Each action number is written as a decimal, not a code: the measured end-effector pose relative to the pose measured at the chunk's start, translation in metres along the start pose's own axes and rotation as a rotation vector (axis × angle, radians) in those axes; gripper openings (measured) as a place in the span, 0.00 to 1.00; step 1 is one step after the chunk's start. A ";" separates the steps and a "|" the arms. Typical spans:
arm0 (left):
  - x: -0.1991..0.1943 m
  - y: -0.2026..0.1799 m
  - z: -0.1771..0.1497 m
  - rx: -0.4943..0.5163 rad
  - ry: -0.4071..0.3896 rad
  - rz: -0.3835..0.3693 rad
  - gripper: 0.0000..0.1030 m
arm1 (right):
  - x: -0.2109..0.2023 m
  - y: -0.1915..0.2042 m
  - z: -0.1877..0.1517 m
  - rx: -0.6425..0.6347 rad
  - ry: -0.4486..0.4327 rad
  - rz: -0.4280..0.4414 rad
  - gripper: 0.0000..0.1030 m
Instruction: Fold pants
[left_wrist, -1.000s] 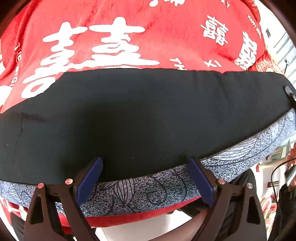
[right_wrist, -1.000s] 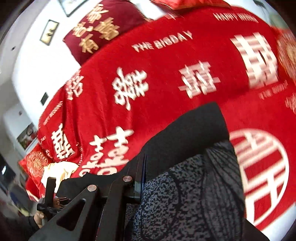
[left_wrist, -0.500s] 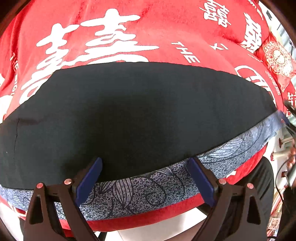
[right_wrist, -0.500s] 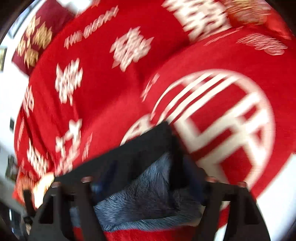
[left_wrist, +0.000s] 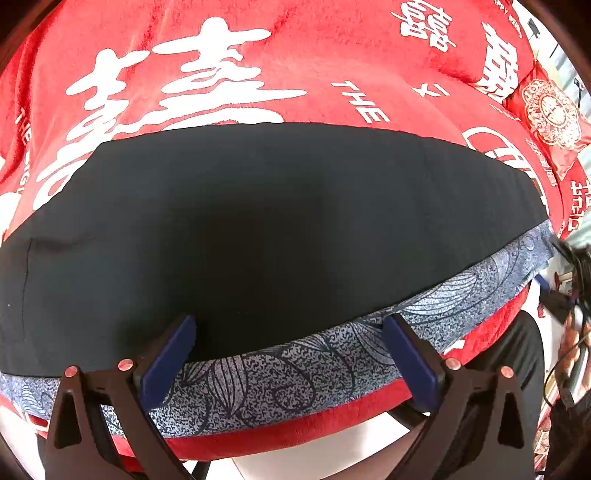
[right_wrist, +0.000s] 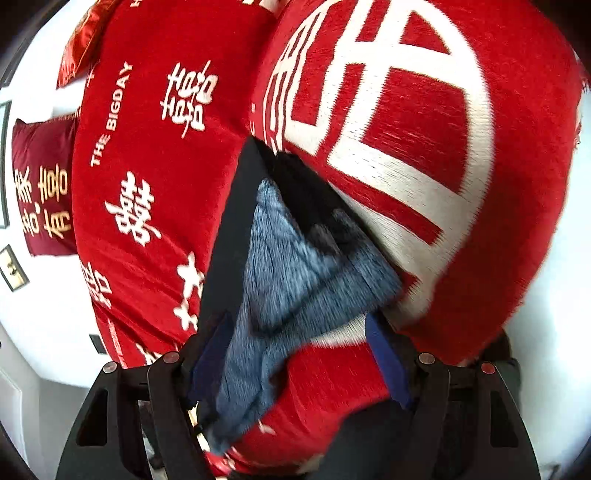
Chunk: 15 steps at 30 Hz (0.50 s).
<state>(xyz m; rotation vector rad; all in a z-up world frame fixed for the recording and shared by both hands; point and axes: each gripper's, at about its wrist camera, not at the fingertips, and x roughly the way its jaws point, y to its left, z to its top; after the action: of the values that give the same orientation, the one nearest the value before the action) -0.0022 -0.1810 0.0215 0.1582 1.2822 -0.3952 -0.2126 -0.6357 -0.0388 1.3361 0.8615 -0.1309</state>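
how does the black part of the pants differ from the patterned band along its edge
The black part is plain and dark; the patterned band is grey-blue speckle with line-drawn leaves. The black part is a broad panel covering most of the garment; the band is a narrow strip along its near edge. In the right wrist view the black part lies flat, while the band is bunched at the corner. Both rest on the red blanket.

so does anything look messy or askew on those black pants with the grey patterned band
Yes. In the right wrist view, the black pants with the grey patterned band have their end corner bunched and flipped open between the open right gripper jaws. Along the left gripper side the band lies flat.
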 end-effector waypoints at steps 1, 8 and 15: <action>0.000 0.000 0.000 0.003 0.000 0.003 0.98 | 0.000 0.007 0.003 -0.029 -0.038 -0.005 0.32; 0.000 0.002 -0.002 -0.003 0.000 -0.002 0.98 | -0.023 0.127 -0.038 -0.700 -0.253 -0.358 0.12; -0.007 0.005 -0.006 0.002 0.004 -0.008 0.98 | 0.014 0.050 -0.001 -0.348 -0.060 -0.391 0.18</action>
<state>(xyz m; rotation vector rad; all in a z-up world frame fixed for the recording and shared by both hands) -0.0069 -0.1730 0.0259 0.1554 1.2872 -0.4029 -0.1758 -0.6161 -0.0075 0.8262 1.0344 -0.3094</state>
